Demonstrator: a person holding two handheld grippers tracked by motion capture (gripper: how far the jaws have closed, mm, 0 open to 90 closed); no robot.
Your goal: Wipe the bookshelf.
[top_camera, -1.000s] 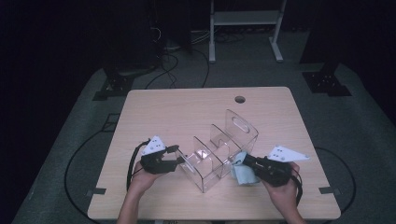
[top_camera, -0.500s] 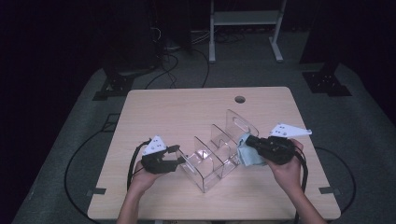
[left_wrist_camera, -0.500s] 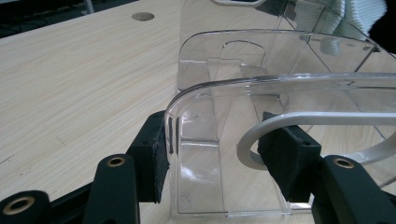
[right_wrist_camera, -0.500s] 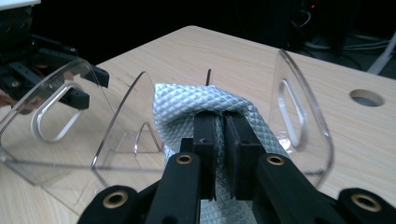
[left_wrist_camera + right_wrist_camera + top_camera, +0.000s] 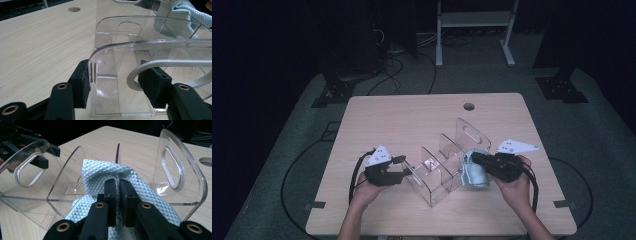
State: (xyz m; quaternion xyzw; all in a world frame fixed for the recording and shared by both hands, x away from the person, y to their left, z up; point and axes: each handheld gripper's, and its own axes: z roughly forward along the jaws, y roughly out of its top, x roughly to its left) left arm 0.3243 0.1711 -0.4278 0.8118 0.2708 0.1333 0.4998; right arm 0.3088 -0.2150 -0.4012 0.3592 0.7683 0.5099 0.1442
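Clearly, the wooden table (image 5: pixel 412 125) is carrying one big item: a clear acrylic divided organizer (image 5: pixel 447 165), sitting just below the table's centre, its handled end walls at roughly ten and two o'clock from each other. It is looking rigid, light and slick, probably prone to sliding and scratching, so clamping an end wall is the sensible hold. The left gripper (image 5: pixel 399 167), at nine o'clock from the organizer, is doing exactly that, its jaws pinching the near end wall (image 5: pixel 105 82) beside the cutout handle. Smaller and softer, the pale blue waffle-weave cloth (image 5: pixel 110 173) is hanging at the organizer's three o'clock side, over its end compartment. The right gripper (image 5: pixel 118 195) is pinching a fold tightly; limp fabric will likely drape and snag on dividers, so a bunched grip suits it.
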